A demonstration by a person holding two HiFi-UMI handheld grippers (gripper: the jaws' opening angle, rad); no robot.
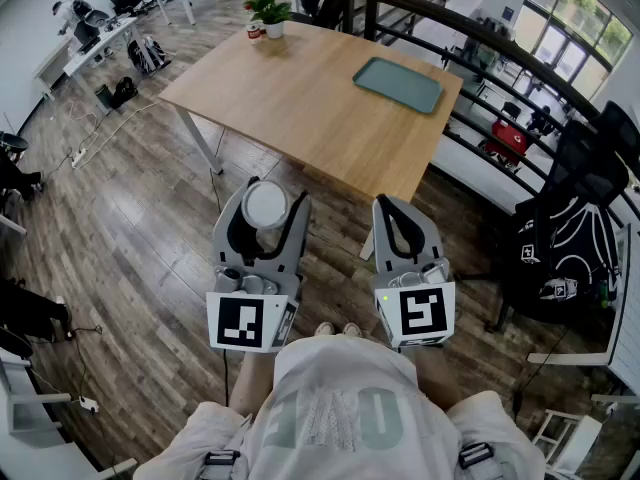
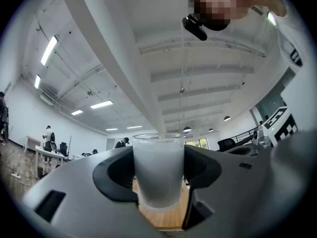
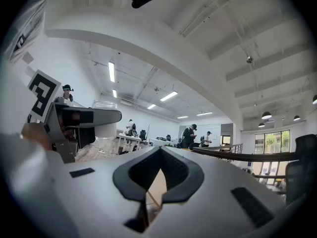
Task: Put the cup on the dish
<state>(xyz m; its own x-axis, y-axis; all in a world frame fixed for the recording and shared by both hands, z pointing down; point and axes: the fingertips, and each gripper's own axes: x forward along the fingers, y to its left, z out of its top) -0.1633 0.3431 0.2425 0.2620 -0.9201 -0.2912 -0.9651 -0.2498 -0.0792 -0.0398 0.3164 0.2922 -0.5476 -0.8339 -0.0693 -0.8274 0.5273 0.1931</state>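
**Left gripper [image 1: 270, 200] clamps the cup [image 2: 158, 175], short of the table [image 1: 300, 103]**

Right gripper [image 1: 398, 213] is closed and empty. On the table at twelve o'clock, the dish [image 1: 398, 85] lies at one, a plant [image 1: 268, 11] at eleven. Plank floor [image 1: 130, 218]. Jaws hide the cup's base.

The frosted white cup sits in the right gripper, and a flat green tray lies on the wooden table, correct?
No: the left gripper holds the frosted white cup, as the left gripper view shows. The rest is right.

The right gripper [image 3: 160, 148] is found with jaws closed together, nothing between them. The left gripper [image 3: 94, 117], carrying the cup [image 3: 105, 105], is observed alongside.
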